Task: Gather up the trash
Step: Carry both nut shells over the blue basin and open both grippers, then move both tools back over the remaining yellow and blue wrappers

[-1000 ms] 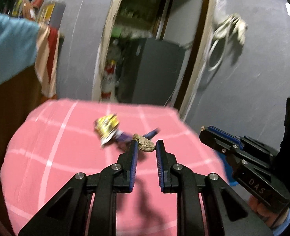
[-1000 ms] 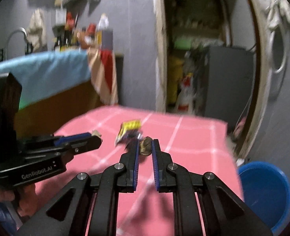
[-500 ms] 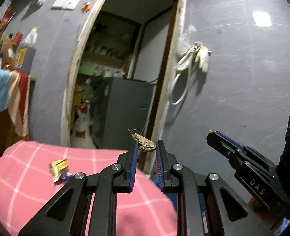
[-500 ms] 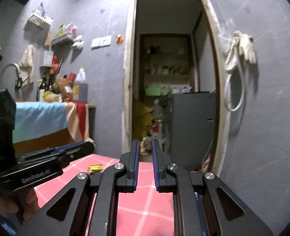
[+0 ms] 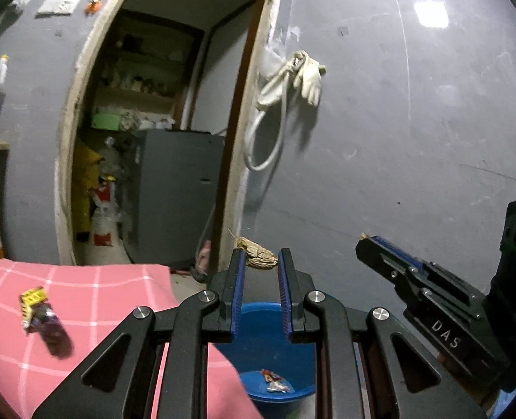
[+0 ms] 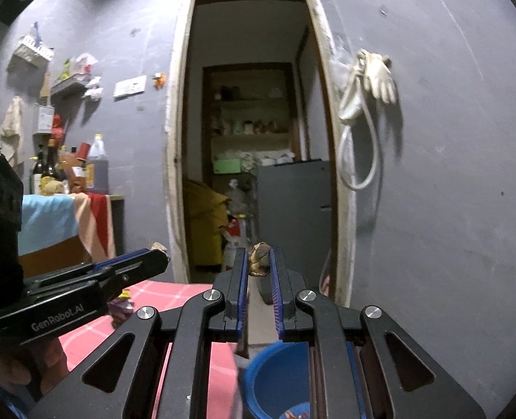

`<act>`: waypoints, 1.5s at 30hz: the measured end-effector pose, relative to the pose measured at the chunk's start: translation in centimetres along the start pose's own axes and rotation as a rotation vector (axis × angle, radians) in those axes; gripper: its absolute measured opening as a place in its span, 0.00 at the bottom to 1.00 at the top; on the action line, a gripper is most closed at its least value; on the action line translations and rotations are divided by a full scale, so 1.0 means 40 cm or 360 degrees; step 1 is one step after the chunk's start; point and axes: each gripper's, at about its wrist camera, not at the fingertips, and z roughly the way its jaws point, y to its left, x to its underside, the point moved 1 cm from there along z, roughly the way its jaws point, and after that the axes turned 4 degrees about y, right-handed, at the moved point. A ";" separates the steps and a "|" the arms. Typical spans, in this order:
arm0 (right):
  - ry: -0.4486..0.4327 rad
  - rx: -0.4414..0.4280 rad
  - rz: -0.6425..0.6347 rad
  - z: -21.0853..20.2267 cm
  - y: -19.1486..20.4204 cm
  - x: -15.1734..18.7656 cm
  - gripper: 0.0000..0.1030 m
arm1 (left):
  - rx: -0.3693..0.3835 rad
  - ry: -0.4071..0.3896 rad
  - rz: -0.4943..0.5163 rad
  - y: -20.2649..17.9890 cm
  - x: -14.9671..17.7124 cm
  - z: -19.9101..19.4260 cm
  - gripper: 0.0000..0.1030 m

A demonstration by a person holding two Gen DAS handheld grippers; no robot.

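My left gripper (image 5: 260, 260) is shut on a crumpled brown scrap (image 5: 258, 257), held in the air past the end of the pink checked table (image 5: 93, 289). My right gripper (image 6: 260, 262) is shut on a second brown scrap (image 6: 260, 259). Each gripper shows in the other's view: the right gripper (image 5: 364, 244) at the right of the left wrist view, the left gripper (image 6: 160, 256) at the left of the right wrist view. A blue bucket (image 5: 268, 382) with a few wrappers inside stands on the floor below both. A yellow and purple wrapper (image 5: 39, 314) lies on the table.
A grey wall with a hanging hose and white gloves (image 5: 292, 83) rises ahead. An open doorway (image 6: 254, 174) leads to a storeroom with a grey cabinet (image 5: 174, 188). A counter with bottles (image 6: 65, 171) stands at the left.
Both grippers have lifted off the table and swung right with their scraps held. The table has slid to the lower left and the blue bucket has come into view below.
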 end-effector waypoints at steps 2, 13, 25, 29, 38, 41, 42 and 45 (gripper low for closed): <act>0.0029 0.0020 0.0032 0.005 -0.021 0.015 0.11 | 0.0019 0.0037 -0.0007 -0.009 0.010 0.025 0.15; 0.0280 0.0106 0.0192 0.070 -0.115 0.108 0.11 | 0.0073 0.0334 -0.0006 -0.035 0.070 0.178 0.15; 0.0495 0.0122 0.0276 0.143 -0.161 0.172 0.12 | 0.0103 0.0572 -0.0146 0.020 0.130 0.284 0.15; 0.0534 0.0123 0.0281 0.167 -0.164 0.180 0.18 | 0.0081 0.0644 -0.0184 0.044 0.144 0.307 0.16; 0.0530 0.0126 0.0281 0.159 -0.159 0.171 0.28 | 0.0023 0.0589 -0.0229 0.089 0.134 0.256 0.32; 0.0493 0.0134 0.0260 0.139 -0.149 0.153 0.34 | 0.0001 0.0537 -0.0226 0.094 0.118 0.220 0.38; 0.0469 0.0135 0.0254 0.127 -0.145 0.143 0.42 | -0.0006 0.0517 -0.0224 0.094 0.112 0.207 0.42; 0.0398 0.0131 0.0236 0.096 -0.132 0.113 0.48 | -0.0032 0.0431 -0.0215 0.099 0.090 0.155 0.48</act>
